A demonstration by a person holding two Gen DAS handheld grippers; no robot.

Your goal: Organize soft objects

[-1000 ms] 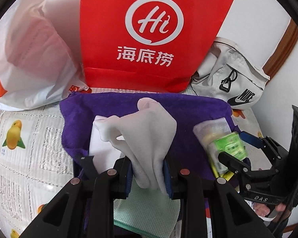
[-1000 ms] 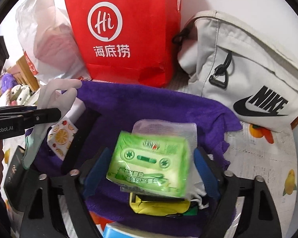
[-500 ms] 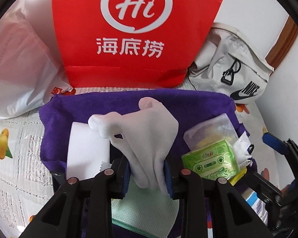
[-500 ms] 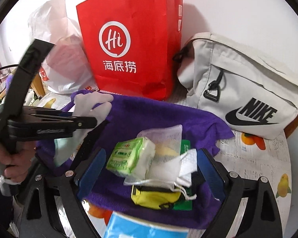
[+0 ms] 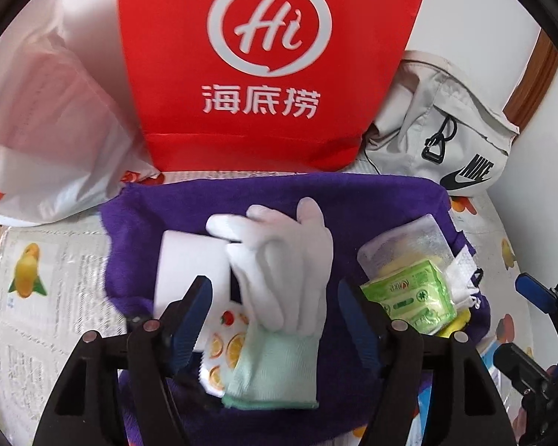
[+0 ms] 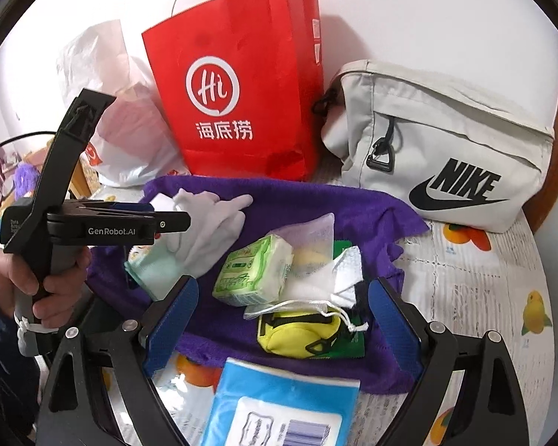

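Note:
A white glove with a pale green cuff lies on the purple towel, partly over a white fruit-print pack. My left gripper is open, its jaws wide on either side of the glove. A green tissue pack lies on the towel beside a mesh pouch and a yellow pouch. My right gripper is open and empty, pulled back over these things. The glove also shows in the right wrist view.
A red paper bag, a white plastic bag and a grey Nike bag stand behind the towel. A blue tissue pack lies at the near edge. The fruit-print tablecloth extends to the right.
My left gripper has opened and let go of the glove, which now lies on the towel. My right gripper has let go of the green tissue pack and drawn back.

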